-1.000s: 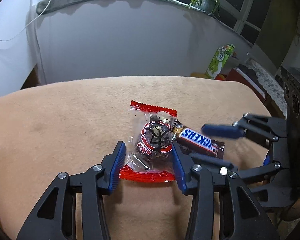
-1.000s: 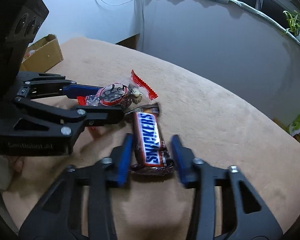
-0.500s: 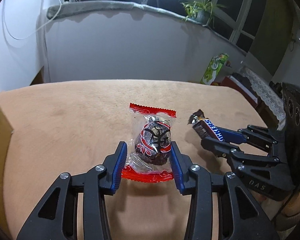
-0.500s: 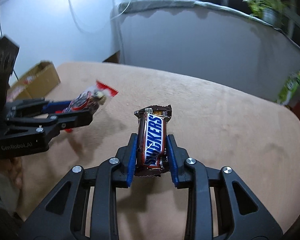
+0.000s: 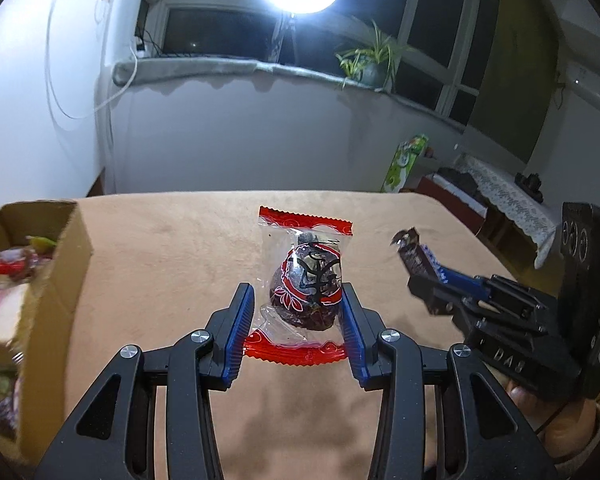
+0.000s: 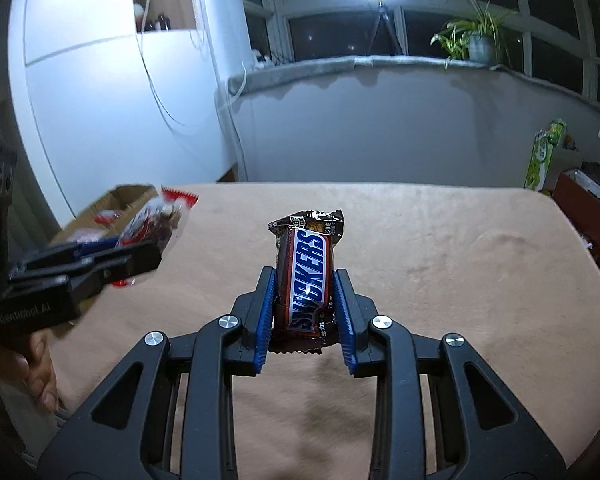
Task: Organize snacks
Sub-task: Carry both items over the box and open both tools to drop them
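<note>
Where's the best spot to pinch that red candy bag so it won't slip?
Across the bulging middle of the candy bag, from its two long sides, as the left gripper does now. The dark lump there gives the pads something firm to press on; the flat red ends are thin film and would likely crumple or slide. The Snickers is likewise pinched across its narrow sides by the right gripper.
</note>
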`<state>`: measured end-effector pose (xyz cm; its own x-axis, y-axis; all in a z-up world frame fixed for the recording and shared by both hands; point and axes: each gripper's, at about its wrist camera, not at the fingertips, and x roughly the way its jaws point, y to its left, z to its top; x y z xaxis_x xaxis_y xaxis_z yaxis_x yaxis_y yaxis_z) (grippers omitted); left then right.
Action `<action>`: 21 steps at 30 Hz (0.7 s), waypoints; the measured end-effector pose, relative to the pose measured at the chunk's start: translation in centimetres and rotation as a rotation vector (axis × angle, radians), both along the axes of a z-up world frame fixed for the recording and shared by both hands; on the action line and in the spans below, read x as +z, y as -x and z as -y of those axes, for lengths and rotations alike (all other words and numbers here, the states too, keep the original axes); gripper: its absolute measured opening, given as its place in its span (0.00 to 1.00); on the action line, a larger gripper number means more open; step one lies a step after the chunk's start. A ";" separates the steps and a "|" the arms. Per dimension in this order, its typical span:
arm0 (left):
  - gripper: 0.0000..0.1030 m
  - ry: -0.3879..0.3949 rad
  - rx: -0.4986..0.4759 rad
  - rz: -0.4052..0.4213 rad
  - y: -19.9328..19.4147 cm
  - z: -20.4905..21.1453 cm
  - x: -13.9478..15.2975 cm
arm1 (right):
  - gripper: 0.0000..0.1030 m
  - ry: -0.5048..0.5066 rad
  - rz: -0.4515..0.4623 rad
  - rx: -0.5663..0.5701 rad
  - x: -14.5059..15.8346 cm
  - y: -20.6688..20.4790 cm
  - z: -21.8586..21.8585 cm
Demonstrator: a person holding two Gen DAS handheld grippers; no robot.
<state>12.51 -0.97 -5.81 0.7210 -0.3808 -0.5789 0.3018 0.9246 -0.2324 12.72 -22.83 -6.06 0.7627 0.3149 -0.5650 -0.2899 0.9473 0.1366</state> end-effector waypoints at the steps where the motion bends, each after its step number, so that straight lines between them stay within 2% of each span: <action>1: 0.40 0.000 0.000 0.011 0.5 -0.2 0.4 | 0.29 -0.001 0.013 -0.004 0.6 0.4 -0.1; 9: 0.40 0.010 0.039 0.075 3.3 -3.3 2.3 | 0.29 0.018 0.068 0.030 3.6 2.4 -3.0; 21: 0.40 0.034 0.128 0.108 6.1 -8.9 2.1 | 0.29 0.070 0.084 0.132 4.9 3.1 -9.7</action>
<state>6.44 7.94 -3.68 0.8225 -0.2998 -0.4834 0.2068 0.9493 -0.2368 9.65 -13.12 -1.14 0.7628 0.3774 -0.5251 -0.4198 0.9066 0.0418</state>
